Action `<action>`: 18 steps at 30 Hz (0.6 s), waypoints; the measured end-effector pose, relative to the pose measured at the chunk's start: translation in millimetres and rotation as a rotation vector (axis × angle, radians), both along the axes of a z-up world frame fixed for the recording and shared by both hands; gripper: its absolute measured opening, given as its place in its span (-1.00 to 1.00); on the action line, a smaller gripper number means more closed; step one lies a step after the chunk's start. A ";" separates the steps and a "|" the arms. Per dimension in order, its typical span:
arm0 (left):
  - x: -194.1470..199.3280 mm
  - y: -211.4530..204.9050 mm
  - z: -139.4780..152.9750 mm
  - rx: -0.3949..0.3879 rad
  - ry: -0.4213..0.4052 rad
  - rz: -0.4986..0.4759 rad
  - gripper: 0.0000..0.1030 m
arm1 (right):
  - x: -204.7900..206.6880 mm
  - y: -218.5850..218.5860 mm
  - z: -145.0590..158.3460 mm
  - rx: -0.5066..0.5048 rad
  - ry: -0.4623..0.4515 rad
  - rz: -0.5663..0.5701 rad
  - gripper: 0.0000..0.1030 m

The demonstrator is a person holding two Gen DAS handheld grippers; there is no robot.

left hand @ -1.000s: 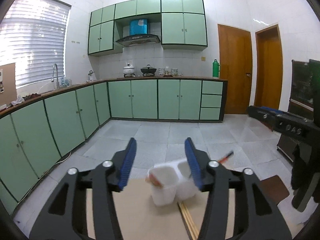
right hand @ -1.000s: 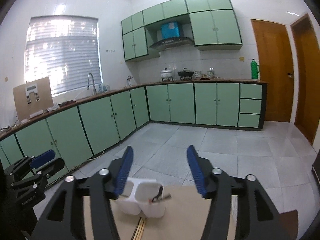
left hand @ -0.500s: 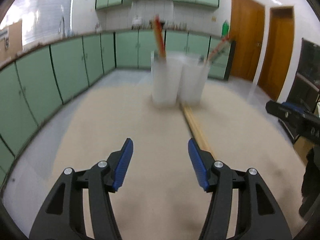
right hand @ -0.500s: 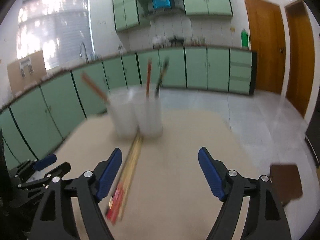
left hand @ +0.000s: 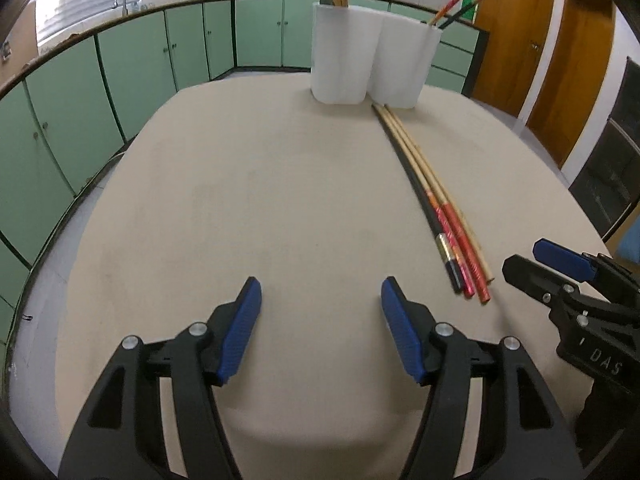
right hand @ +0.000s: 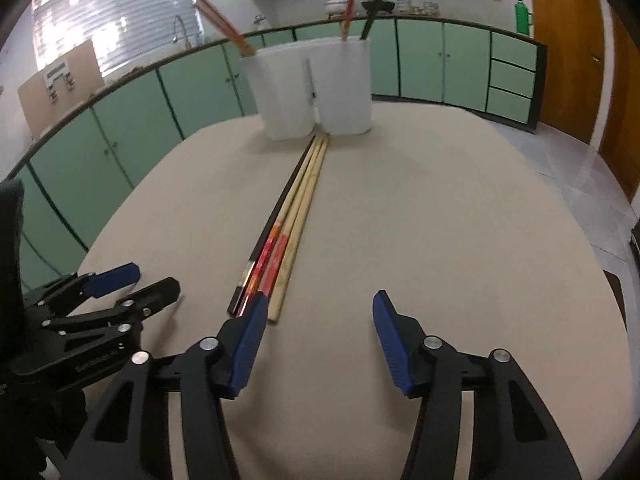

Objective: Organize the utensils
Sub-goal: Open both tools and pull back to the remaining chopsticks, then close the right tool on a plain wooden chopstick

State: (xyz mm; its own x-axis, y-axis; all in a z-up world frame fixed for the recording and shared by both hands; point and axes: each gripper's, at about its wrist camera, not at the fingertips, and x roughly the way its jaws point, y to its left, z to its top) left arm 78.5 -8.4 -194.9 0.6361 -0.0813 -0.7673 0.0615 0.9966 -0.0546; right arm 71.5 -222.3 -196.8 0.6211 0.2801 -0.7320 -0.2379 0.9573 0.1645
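Reaching for the chopsticks (right hand: 286, 236) lying on the table (left hand: 240, 200) before the holder (left hand: 372, 54): right gripper (right hand: 316, 338), just narrowed yet empty, must shift left; left gripper (left hand: 320, 328), just widened, holds nothing

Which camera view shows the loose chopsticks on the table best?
The right wrist view: the chopsticks run straight up the frame's middle, near ends beside its left finger. The left wrist view shows them whole too, but off to the right.
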 end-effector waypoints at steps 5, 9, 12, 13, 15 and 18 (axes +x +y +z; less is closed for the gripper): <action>-3.4 -3.5 1.1 0.017 0.006 -0.008 0.20 | -0.4 2.9 -2.4 -0.027 0.023 0.005 -0.04; -3.0 -5.6 5.4 0.012 0.007 -0.008 0.20 | 0.8 8.1 -1.9 -0.049 0.026 0.011 -0.04; -0.8 -6.6 5.9 0.007 0.008 -0.007 0.20 | 2.5 13.3 -1.9 -0.062 0.027 0.013 -0.05; -1.6 -6.4 6.1 0.006 0.008 -0.007 0.20 | 2.8 14.7 -1.9 -0.067 0.026 0.013 -0.06; -1.2 -7.0 5.9 0.006 0.009 -0.007 0.21 | 4.5 17.7 -2.1 -0.074 0.025 0.016 -0.14; -1.0 -7.3 5.9 0.005 0.009 -0.007 0.21 | 6.3 19.8 -2.7 -0.093 0.022 0.012 -0.38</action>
